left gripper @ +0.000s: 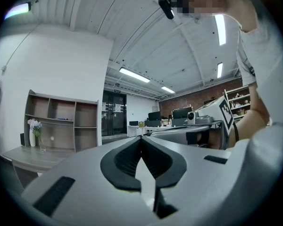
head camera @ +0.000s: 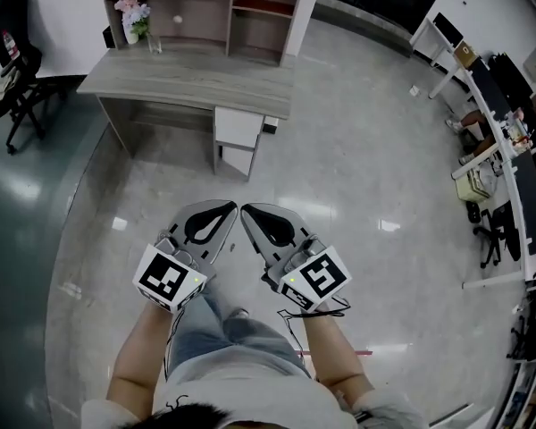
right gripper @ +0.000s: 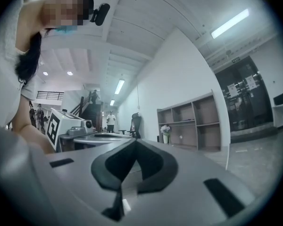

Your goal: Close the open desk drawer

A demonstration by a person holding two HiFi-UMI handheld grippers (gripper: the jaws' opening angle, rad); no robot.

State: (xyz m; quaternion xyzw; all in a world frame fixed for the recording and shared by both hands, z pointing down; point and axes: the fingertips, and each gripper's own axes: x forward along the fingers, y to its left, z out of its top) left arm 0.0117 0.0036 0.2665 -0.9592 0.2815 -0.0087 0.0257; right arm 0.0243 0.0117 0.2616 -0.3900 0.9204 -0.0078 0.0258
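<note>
Jaws pressed together on nothing: left grey gripper and right grey gripper, side by side above the glossy pale floor. Well ahead, white desk drawer stands pulled out under grey wooden desk. Glass vase of flowers at desk's far-left corner.

Right gripper, jaws together, shelves beyond

- Drawer: too small to see inside.
- Shelf unit: top cut off by the edge.
- Tabletop: partly hidden behind left gripper.
</note>
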